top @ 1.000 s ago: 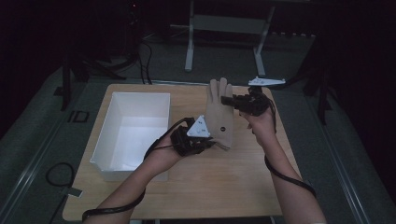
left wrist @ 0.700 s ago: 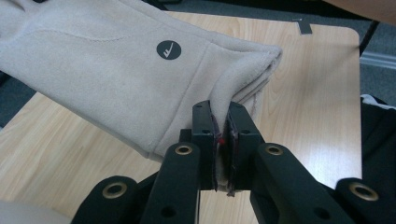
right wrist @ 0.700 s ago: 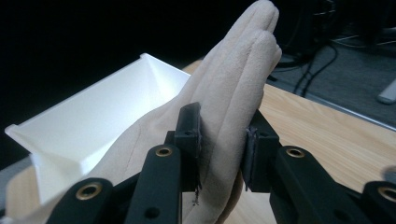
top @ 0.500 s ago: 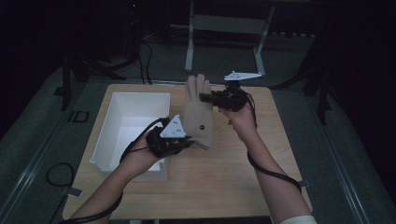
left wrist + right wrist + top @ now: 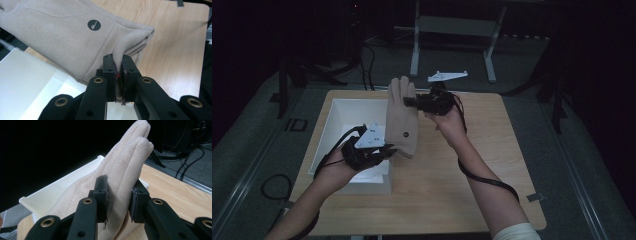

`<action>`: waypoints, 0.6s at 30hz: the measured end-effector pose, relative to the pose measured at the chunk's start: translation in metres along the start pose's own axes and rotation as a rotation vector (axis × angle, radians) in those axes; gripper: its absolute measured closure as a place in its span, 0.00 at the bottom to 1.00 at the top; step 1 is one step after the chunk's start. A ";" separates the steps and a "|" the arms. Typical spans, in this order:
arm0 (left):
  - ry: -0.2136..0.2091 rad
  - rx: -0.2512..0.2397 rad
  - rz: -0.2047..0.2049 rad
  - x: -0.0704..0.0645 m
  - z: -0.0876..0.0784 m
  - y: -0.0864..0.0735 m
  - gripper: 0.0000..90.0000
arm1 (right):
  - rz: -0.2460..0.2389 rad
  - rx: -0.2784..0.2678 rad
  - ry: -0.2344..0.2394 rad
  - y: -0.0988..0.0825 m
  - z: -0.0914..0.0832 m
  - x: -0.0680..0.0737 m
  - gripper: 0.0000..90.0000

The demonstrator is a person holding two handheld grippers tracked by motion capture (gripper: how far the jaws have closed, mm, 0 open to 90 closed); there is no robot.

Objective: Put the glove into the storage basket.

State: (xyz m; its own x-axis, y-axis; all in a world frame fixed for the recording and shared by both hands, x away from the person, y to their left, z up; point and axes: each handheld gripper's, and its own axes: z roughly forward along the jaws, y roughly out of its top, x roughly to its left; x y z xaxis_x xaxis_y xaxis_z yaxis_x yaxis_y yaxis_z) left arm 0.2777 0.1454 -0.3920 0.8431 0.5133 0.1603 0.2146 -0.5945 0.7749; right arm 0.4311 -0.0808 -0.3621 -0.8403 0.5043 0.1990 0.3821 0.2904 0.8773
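Glove [image 5: 402, 120] carried left toward bin [image 5: 337, 112], hiding its right wall.

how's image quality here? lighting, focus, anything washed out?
High view: dim, surroundings nearly black, the glove and white bin readable. Left gripper view: bright and sharp on the glove's cuff, bin wall washed out at lower left. Right gripper view: black background, glove well lit, jaws slightly soft up close.

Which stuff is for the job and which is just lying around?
For the job:
- glove
- white box
- left claw, shut on the cuff
- right claw, holding the finger end

Lying around:
- metal frame behind the table
- floor cables
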 end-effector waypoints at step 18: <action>0.086 0.034 -0.079 0.012 -0.041 -0.048 0.94 | -0.023 0.034 0.076 0.015 0.067 0.038 0.80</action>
State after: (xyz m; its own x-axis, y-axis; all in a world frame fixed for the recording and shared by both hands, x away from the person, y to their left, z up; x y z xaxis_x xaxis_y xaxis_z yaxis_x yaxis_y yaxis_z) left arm 0.2574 0.2054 -0.4025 0.7775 0.6101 0.1525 0.2971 -0.5700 0.7660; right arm 0.4307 -0.0030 -0.3704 -0.8751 0.4348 0.2124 0.3742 0.3298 0.8667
